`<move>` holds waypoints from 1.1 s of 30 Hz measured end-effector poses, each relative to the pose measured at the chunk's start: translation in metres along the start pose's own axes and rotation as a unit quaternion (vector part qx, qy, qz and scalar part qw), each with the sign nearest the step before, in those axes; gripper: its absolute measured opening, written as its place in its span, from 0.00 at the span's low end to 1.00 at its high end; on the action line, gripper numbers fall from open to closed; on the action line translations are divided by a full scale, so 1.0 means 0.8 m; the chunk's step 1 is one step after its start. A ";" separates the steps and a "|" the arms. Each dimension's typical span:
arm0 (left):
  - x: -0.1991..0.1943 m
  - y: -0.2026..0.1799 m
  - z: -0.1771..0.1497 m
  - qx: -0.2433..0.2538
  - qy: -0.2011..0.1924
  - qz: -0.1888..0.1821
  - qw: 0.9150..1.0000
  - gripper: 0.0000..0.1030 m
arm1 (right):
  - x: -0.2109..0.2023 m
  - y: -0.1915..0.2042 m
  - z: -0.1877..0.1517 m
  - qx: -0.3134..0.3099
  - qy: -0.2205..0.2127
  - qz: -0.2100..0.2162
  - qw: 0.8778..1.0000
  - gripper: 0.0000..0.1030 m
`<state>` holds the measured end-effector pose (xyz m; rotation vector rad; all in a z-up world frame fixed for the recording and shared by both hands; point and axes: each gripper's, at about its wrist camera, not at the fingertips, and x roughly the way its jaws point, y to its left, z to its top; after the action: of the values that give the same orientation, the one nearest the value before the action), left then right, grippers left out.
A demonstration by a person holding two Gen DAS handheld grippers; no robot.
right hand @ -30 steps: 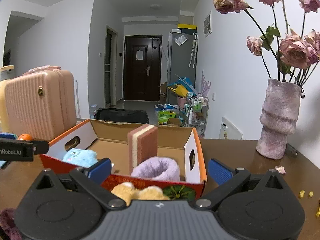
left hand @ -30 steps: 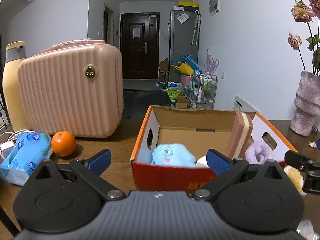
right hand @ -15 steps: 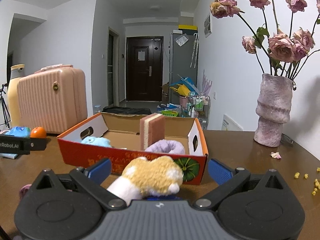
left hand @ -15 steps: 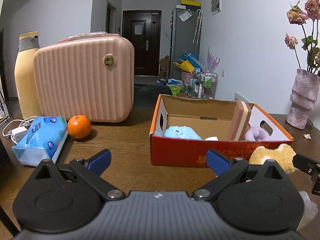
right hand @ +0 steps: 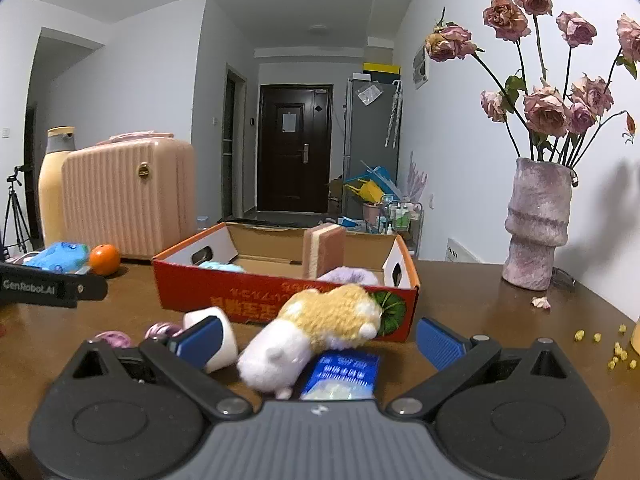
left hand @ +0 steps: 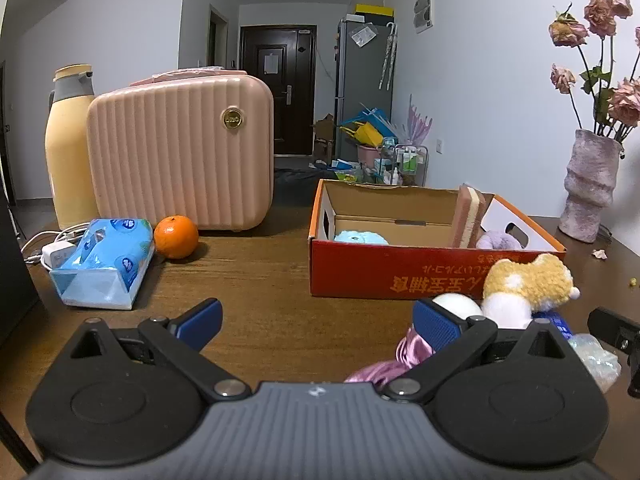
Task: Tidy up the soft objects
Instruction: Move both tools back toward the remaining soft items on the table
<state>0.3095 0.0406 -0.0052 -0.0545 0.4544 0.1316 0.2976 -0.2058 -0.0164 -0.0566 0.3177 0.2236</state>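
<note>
The yellow and white plush toy lies on the brown table, just in front of the red cardboard box and between the spread fingers of the right tool, which stands wide open with neither pad touching the toy. A blue packet lies partly under the toy, a white roll sits at its 9 o'clock, and pink shiny fabric lies farther out that way. Inside the box are a light blue plush, an upright pink sponge and a lilac fluffy ring. The left tool is also wide open and holds nothing; the toy sits at its 2 o'clock. At 10 o'clock from the box are an orange, a blue tissue pack, a pink ribbed case and a yellow flask. A vase of dried roses stands at 2 o'clock.
</note>
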 end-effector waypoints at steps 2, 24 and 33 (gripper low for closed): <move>-0.008 0.002 -0.004 -0.001 -0.001 -0.002 1.000 1.00 | -0.008 0.003 -0.006 0.001 0.001 0.002 1.000 1.00; -0.065 0.041 -0.053 -0.002 0.026 -0.017 1.000 1.00 | -0.033 0.073 -0.045 -0.016 0.051 0.046 0.997 1.00; -0.068 0.067 -0.057 -0.007 0.034 -0.012 0.999 1.00 | -0.010 0.109 -0.053 -0.026 0.094 0.063 0.993 1.00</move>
<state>0.2342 0.0834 -0.0231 -0.0791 0.5213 0.1088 0.2577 -0.1266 -0.0556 -0.1103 0.5029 0.3523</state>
